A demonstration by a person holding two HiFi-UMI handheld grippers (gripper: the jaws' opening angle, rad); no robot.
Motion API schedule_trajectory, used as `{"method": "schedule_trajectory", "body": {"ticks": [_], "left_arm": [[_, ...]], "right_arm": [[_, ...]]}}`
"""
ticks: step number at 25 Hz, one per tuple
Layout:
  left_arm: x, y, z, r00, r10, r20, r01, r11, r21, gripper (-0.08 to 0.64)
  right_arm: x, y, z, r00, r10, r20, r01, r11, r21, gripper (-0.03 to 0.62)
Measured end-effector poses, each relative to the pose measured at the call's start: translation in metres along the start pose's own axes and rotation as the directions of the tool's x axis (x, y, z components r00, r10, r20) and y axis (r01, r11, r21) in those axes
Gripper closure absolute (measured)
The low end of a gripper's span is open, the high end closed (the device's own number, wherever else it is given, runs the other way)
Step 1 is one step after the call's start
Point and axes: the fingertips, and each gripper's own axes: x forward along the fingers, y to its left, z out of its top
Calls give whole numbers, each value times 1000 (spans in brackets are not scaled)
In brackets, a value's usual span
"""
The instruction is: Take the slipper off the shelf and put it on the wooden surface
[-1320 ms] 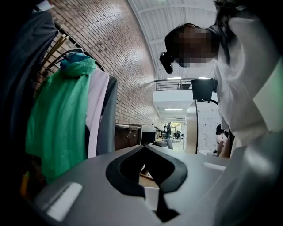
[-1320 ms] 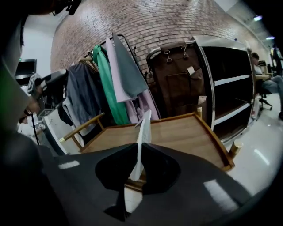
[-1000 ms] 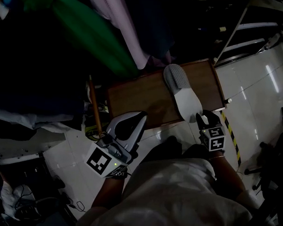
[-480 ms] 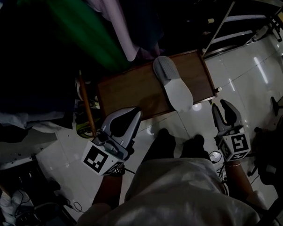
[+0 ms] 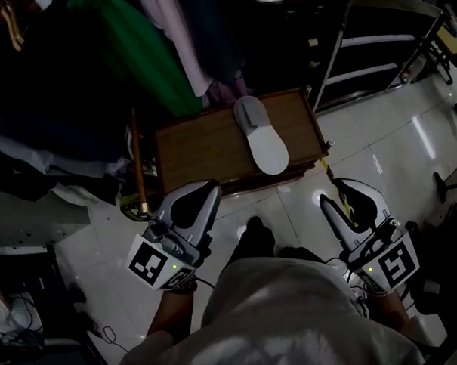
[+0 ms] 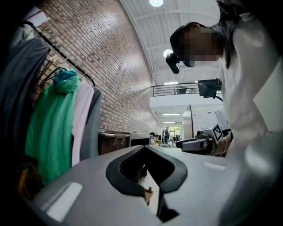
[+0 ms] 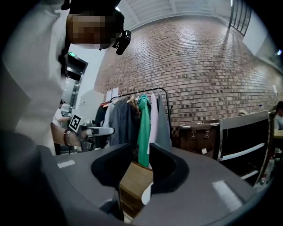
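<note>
While the slipper [image 5: 261, 135] lies upper centre on the wooden surface [image 5: 200, 150], one end at its near edge, a bump could drop it. The right gripper [image 5: 335, 193] stands apart and empty, its jaws having just been closing; the left gripper [image 5: 212, 186] is closed and empty.

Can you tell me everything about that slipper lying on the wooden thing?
It is a single pale slipper: a grey, textured toe cover and a smooth whitish heel end. It looks soft. It lies flat on the wooden surface, toward its right side, heel end near the front edge. Only the wood touches it.
</note>
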Motion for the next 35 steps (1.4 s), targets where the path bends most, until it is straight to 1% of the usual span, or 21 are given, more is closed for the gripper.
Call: {"method": "schedule_trajectory", "body": {"ticks": [2, 5, 6, 8, 10, 12, 14, 17, 19, 22, 24, 26, 27, 28, 30, 33, 35], "left_arm": [[9, -43, 5, 1000, -25, -2, 25, 1000, 5, 566], [15, -98, 10, 1000, -1, 20, 1, 1000, -13, 566], [16, -116, 8, 1000, 0, 21, 0, 1000, -19, 566], [18, -151, -1, 1000, -28, -1, 28, 999, -20, 566], [18, -176, -7, 997, -62, -42, 62, 998, -9, 566], [17, -192, -5, 996, -79, -45, 79, 997, -12, 566], [12, -201, 0, 995, -96, -31, 95, 995, -25, 566], [-1, -205, 8, 991, -132, -31, 131, 991, -38, 566], [-12, -207, 12, 987, -152, -50, 150, 988, -37, 565], [-28, -205, 12, 984, -152, -98, 151, 988, -18, 565], [-35, -207, 18, 983, -166, -77, 166, 986, -4, 565], [-35, -215, 29, 978, -206, -18, 206, 978, 11, 565], [-37, -219, 29, 975, -222, -18, 222, 975, 14, 565], [-40, -220, 23, 972, -231, -44, 232, 973, 11, 565], [-46, -220, 15, 968, -236, -81, 237, 972, 1, 565], [-48, -220, 22, 971, -229, -68, 229, 973, -5, 565], [-52, -221, 26, 972, -228, -62, 229, 973, 3, 565]], "right_arm": [[-34, 5, -1, 1000, 27, 5, -27, 1000, 12, 482], [-75, 10, -1, 997, 72, 29, -73, 997, 29, 482], [-87, 14, 2, 996, 86, 39, -87, 996, 26, 482], [-107, 22, 10, 993, 102, 54, -103, 995, 4, 480], [-119, 31, 16, 991, 116, 71, -115, 993, -22, 479], [-126, 42, 17, 988, 130, 80, -128, 991, -34, 479], [-127, 54, 15, 987, 135, 93, -132, 991, -37, 479], [-120, 73, 20, 982, 131, 135, -127, 991, -36, 480], [-113, 87, 26, 976, 142, 163, -138, 990, -37, 482], [-101, 105, 27, 970, 169, 177, -160, 985, -64, 490], [-96, 115, 29, 970, 166, 176, -158, 986, -61, 491], [-99, 123, 35, 971, 149, 186, -145, 989, -39, 491], [-101, 126, 38, 971, 142, 194, -139, 990, -31, 491], [-102, 129, 40, 971, 138, 196, -135, 990, -28, 491], [-102, 132, 39, 974, 135, 182, -132, 991, -26, 492], [-99, 134, 38, 974, 149, 169, -150, 989, -3, 511], [-97, 135, 40, 973, 159, 165, -159, 987, -9, 511]]}}
